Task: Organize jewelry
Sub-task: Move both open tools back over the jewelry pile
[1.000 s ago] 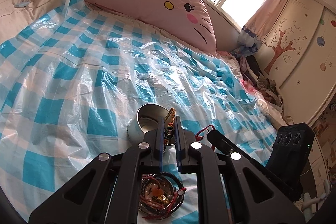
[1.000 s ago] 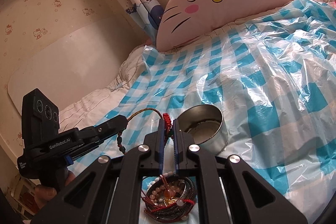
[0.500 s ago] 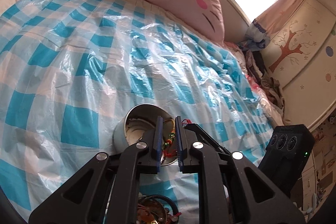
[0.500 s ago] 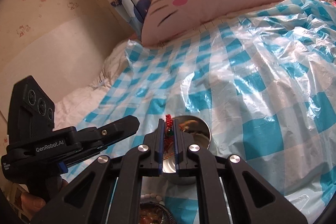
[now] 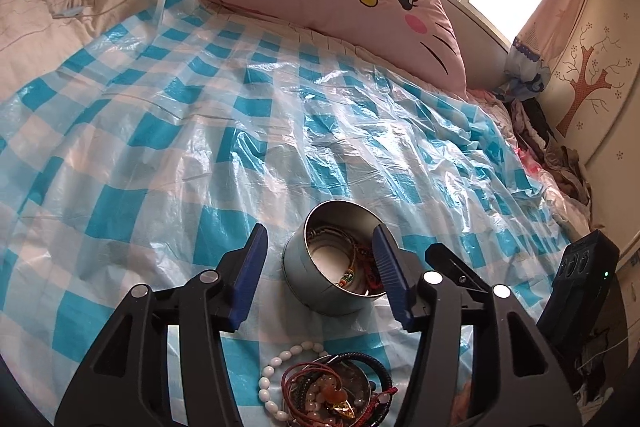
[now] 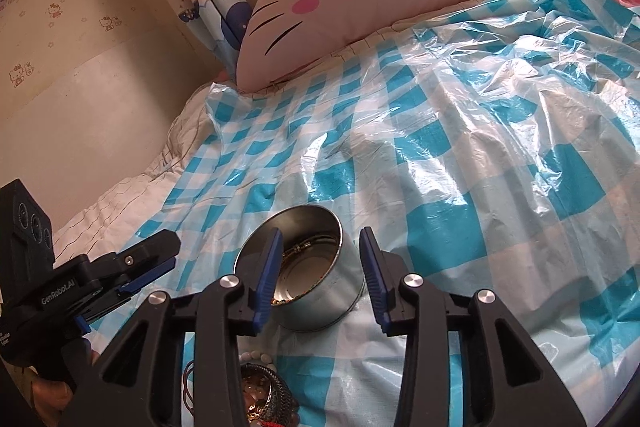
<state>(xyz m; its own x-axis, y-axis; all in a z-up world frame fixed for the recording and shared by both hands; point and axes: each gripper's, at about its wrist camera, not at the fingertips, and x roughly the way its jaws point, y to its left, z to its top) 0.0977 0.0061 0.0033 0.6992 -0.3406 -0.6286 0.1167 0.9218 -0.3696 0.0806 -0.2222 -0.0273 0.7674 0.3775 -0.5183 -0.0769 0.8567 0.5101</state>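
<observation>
Both jaws are spreading right now. The left hand-held gripper hangs over the round metal tin on the bed's blue-checked plastic sheet, fingers parted with nothing pinched between them. The right hand-held gripper is opening too, its blue pads straddling the same tin without pressing on it. Inside the tin lie a beaded bracelet and red cord. Nearer the camera sits a heap of jewelry, white beads curling off its edge.
</observation>
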